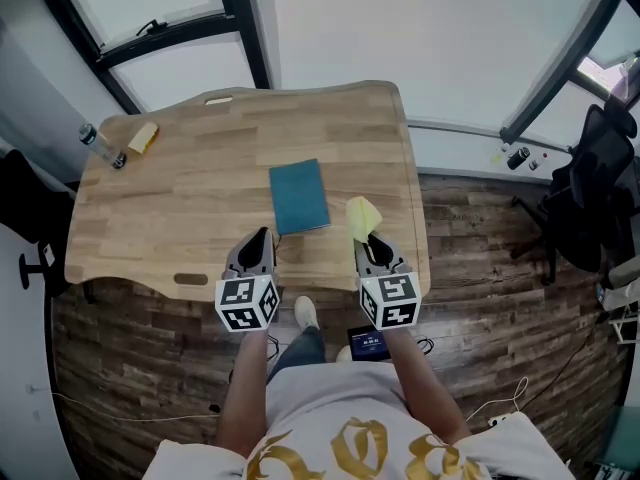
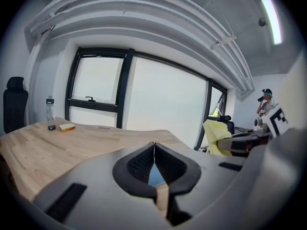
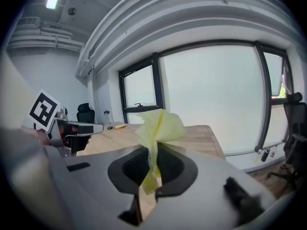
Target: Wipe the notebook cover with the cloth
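A teal notebook (image 1: 299, 196) lies flat on the wooden table (image 1: 200, 183), towards its right half. My left gripper (image 1: 262, 239) hovers at the near edge just below the notebook's left corner, jaws shut with nothing between them; a sliver of the blue cover shows through the jaws in the left gripper view (image 2: 156, 176). My right gripper (image 1: 370, 240) sits to the right of the notebook, shut on a yellow cloth (image 1: 362, 215) that bunches up above the jaws (image 3: 159, 126). The cloth (image 2: 216, 135) also shows in the left gripper view.
A clear water bottle (image 1: 101, 146) and a yellow sponge (image 1: 143, 137) stand at the table's far left corner. Black office chairs sit at the right (image 1: 590, 193) and left (image 1: 25, 208). Windows run behind the table. A phone (image 1: 368, 344) lies on the floor near my feet.
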Tool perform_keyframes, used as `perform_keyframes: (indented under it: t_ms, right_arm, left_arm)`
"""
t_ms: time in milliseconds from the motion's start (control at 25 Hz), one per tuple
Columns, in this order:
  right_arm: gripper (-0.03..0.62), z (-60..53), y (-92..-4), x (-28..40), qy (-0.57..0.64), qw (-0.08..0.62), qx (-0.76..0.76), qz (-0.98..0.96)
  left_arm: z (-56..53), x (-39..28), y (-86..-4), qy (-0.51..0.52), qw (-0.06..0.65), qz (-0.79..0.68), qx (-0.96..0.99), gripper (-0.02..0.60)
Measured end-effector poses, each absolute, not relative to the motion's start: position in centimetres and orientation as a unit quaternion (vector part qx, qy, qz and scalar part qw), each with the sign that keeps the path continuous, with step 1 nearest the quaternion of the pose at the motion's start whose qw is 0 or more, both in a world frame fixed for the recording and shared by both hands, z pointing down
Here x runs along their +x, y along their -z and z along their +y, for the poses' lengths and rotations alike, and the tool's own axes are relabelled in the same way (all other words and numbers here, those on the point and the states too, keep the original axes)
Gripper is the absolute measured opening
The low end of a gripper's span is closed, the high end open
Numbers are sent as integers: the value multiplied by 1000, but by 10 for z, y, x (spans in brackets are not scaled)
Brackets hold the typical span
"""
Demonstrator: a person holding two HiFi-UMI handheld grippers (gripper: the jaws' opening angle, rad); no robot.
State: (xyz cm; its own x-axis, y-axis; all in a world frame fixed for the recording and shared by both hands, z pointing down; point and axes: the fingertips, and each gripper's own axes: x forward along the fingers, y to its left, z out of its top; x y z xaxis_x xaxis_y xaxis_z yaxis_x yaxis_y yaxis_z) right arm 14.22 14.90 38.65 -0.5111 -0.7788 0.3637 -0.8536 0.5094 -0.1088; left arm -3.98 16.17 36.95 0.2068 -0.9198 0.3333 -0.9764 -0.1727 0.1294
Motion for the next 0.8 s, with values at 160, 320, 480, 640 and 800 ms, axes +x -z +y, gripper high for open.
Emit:
perform_keyframes:
  t_ms: [160,320,480,640,800]
  right_arm:
    - [38,109,-392,127,-148,139,485,-850]
    - [38,75,-403,109,-161,148,492,-843]
    - [38,50,-414,92,-169,162,500,-834]
    - [38,35,-418,80,-177,163,512,-825]
    - [38,25,-409,71,-195,136,521,-820]
  left_arm:
    - [116,-55,-369,-88,155,-611,771,15]
    - [77,-72,-379,-93,170,-599,777,15]
    - [50,-92,-398,-103,196,-591,776,15]
    - [31,-107,-406,-95,205,-581,782,15]
    - [18,-121,-411,-92,203,-582,782,15]
